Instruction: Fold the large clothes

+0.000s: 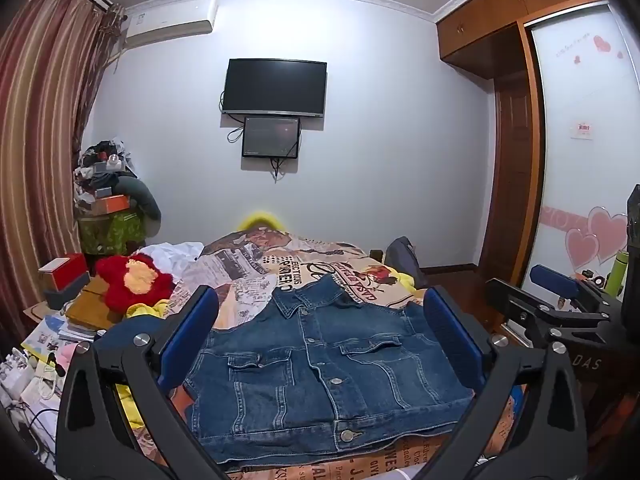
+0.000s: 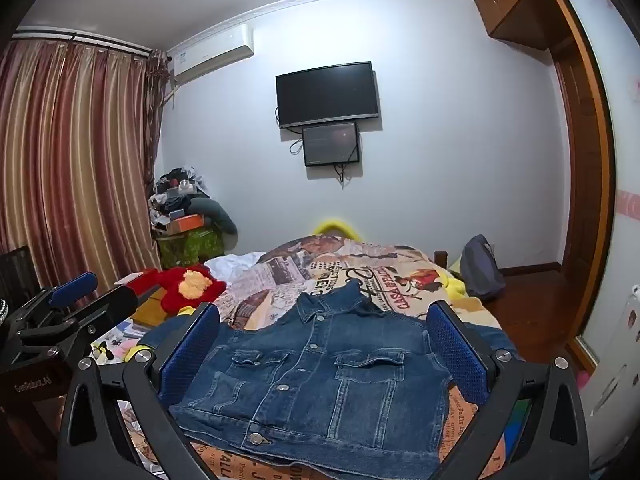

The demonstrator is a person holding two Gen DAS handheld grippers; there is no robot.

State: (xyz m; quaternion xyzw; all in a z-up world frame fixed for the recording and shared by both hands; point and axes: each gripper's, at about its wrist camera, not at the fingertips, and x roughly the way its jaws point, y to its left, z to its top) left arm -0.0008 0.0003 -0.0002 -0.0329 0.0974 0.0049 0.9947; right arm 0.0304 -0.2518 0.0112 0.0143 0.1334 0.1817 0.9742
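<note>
Hovering over the bed [image 1: 256, 292], we hold both grippers, left [image 1: 320, 340] and right [image 2: 324, 344], spread wide and empty; the denim jacket [image 1: 320, 368] lies flat just ahead, collar pointing away from us, between each pair of fingers

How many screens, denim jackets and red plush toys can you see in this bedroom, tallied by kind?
Wall screens: 2, the large TV and the smaller screen under it.
Denim jackets: 1, the denim jacket lying flat, buttoned, on the bed.
Red plush toys: 1, the red plush toy left of the jacket.
Total: 4.
</note>
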